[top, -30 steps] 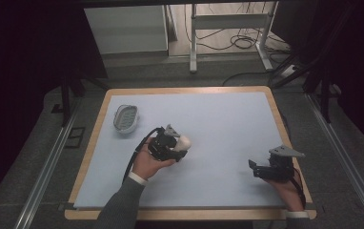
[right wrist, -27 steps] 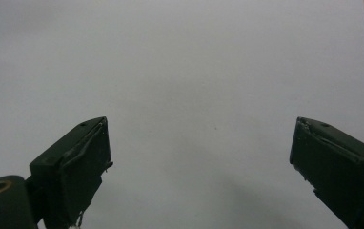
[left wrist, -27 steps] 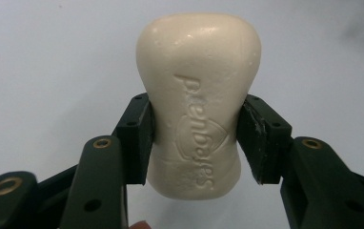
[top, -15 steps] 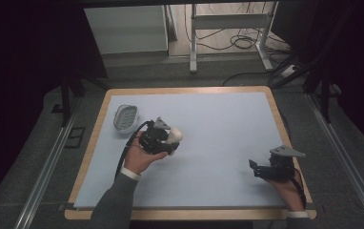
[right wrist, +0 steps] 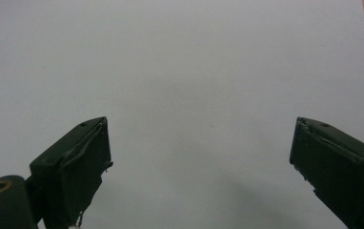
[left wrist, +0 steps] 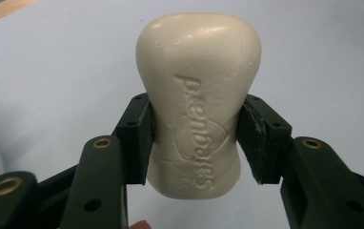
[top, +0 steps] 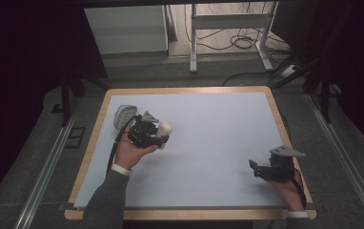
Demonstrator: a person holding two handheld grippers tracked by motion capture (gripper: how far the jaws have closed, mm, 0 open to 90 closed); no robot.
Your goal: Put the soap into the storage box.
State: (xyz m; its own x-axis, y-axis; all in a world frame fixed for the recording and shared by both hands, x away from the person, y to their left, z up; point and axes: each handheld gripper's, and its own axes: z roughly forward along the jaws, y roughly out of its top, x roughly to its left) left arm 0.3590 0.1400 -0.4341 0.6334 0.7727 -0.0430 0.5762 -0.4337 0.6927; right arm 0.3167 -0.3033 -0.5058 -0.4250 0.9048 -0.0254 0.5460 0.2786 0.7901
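A cream bar of soap [left wrist: 199, 95] with raised lettering stands between the two black jaws in the left gripper view, both pads pressed on its narrow waist. In the high view my left gripper [top: 160, 134] holds that soap [top: 165, 128] just above the blue mat, right beside a clear soap dish [top: 122, 116] at the mat's left side. My right gripper [top: 255, 168] rests at the mat's right front, pointing left. In the right gripper view its jaws stand wide apart over bare mat, my right gripper [right wrist: 199, 162] holding nothing.
The pale blue mat [top: 208, 143] covers a table with a wooden rim [top: 94, 143]. Behind the table are a white cabinet [top: 123, 28], a metal stand [top: 227, 33] and floor cables. Dark rails run along both sides.
My left hand has carried the soap leftward and away from me, toward the clear dish, rising slightly. The right hand has stayed put.
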